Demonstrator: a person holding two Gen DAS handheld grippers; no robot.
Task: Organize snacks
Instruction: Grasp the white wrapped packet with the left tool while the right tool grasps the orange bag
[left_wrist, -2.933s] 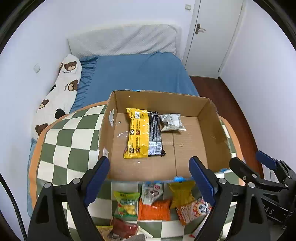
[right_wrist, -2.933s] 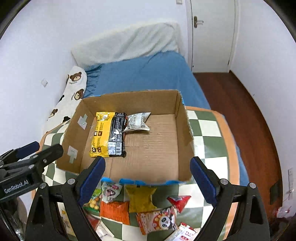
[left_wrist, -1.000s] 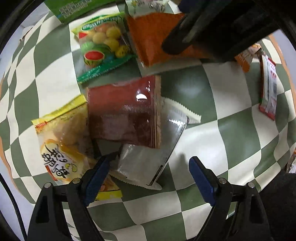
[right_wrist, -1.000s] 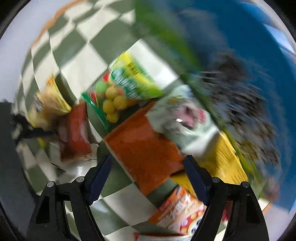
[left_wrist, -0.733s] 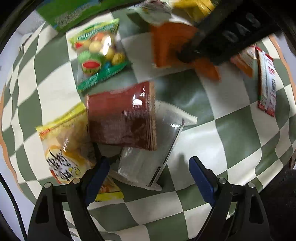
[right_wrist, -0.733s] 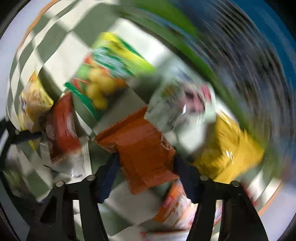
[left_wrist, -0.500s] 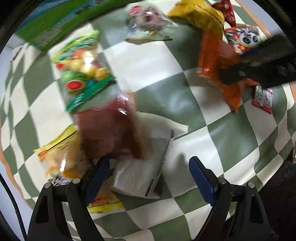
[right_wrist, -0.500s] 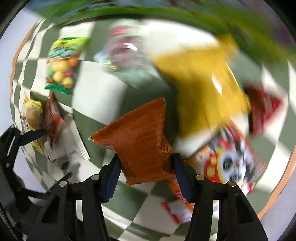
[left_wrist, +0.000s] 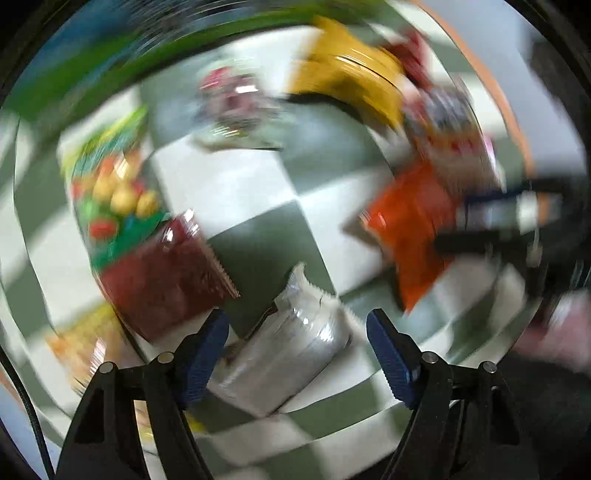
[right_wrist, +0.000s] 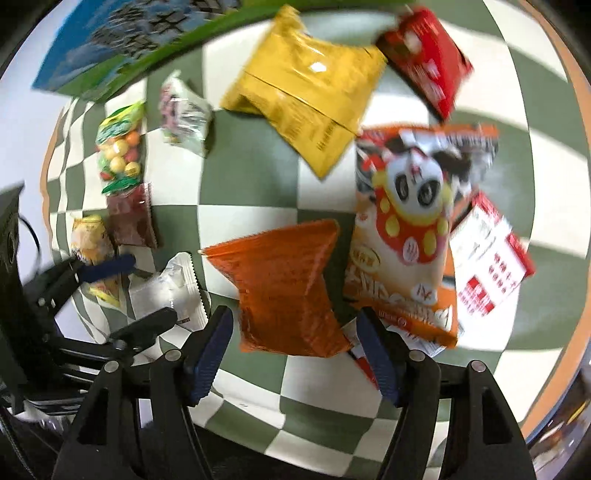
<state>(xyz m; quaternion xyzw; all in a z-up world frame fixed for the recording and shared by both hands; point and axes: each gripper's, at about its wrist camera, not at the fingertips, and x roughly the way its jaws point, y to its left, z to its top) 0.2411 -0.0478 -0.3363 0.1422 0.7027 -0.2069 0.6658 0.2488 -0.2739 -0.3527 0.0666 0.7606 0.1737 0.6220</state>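
The left gripper (left_wrist: 295, 347), pointing down, is closing its jaws around a crinkled silver-white foil packet (left_wrist: 291, 347) on the green-and-white checkered cloth (right_wrist: 251, 192) — through the blur, its pads seem not to press yet. The right gripper (right_wrist: 295, 350) is opening; the flat orange snack pouch (right_wrist: 284, 284) sits between its fingers, apparently loose. The panda-printed packet (right_wrist: 406, 236) lies just beside that pouch.
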